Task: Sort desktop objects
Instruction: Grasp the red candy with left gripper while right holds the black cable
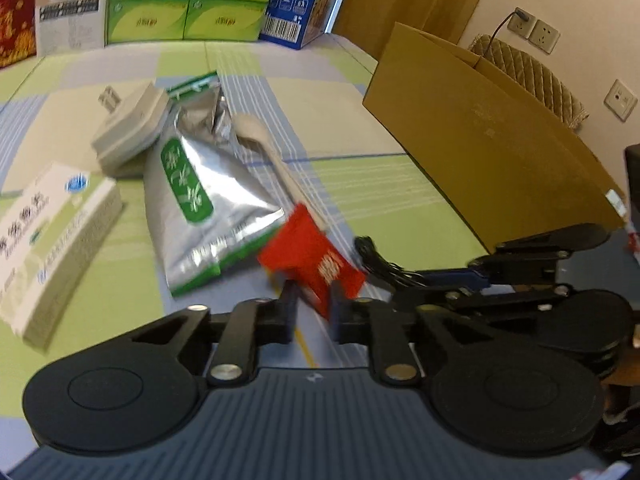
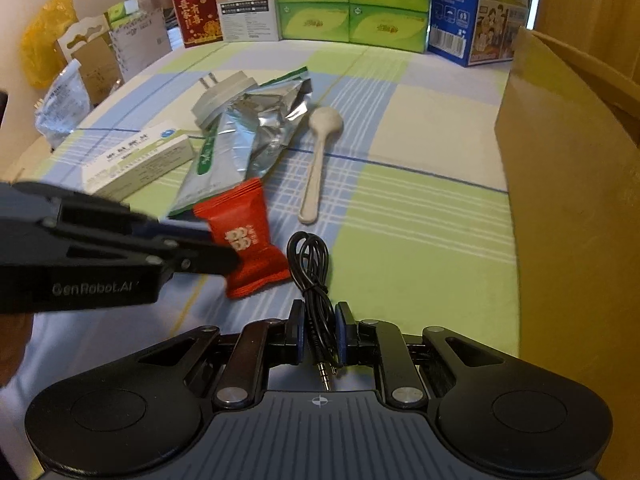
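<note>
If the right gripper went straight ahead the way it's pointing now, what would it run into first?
Probably the spoon. The right gripper is shut on the black audio cable, whose coil already extends ahead between the fingers; beyond it the spoon's handle end lies nearly dead ahead, though depth is unclear.

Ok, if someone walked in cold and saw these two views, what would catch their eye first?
Probably the red packet pinched in the left gripper just above the checked tablecloth, bright against everything else. Next, the coiled black audio cable clamped in the right gripper, its plugs pointing back at the camera. Behind them lies a crumpled silver pouch beside a pale spoon.
</note>
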Demonstrator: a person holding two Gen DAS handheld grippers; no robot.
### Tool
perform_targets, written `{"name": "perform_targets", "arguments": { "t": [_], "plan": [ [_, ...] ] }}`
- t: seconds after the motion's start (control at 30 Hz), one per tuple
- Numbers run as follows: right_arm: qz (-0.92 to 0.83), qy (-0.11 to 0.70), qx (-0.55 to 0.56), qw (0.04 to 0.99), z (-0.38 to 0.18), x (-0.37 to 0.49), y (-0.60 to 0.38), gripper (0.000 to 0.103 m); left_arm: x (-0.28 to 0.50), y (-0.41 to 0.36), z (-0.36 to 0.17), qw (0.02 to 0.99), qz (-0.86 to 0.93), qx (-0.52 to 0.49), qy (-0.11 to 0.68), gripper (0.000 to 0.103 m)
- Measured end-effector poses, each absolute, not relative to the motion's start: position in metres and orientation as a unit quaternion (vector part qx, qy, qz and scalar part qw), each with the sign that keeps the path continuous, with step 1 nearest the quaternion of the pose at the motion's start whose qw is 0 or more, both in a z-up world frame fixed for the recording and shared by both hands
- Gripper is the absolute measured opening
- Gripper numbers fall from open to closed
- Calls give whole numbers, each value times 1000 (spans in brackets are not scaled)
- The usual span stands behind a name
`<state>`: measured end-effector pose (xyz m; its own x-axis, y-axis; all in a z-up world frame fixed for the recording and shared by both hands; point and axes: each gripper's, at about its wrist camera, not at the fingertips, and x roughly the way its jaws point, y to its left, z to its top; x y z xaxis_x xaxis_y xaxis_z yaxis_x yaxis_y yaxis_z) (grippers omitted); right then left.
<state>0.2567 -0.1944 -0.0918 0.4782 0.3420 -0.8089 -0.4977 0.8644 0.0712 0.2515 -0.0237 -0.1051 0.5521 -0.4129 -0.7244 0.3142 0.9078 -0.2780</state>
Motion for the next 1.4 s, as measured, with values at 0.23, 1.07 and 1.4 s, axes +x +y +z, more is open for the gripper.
{"name": "perform_targets", "arguments": {
  "t": [0.23,1.07,1.4],
  "plan": [
    [297,446,-86,840,-90,231,-181,12,218,-10,-97,888,-167,-47,425,14],
    [235,447,-74,860,-92,253,-194,12,240,-27,-110,905,-95,-54,411,61],
    [251,451,-69,854,-90,233,-193,12,208,-28,-101,894,-111,18,434,26]
  ]
}}
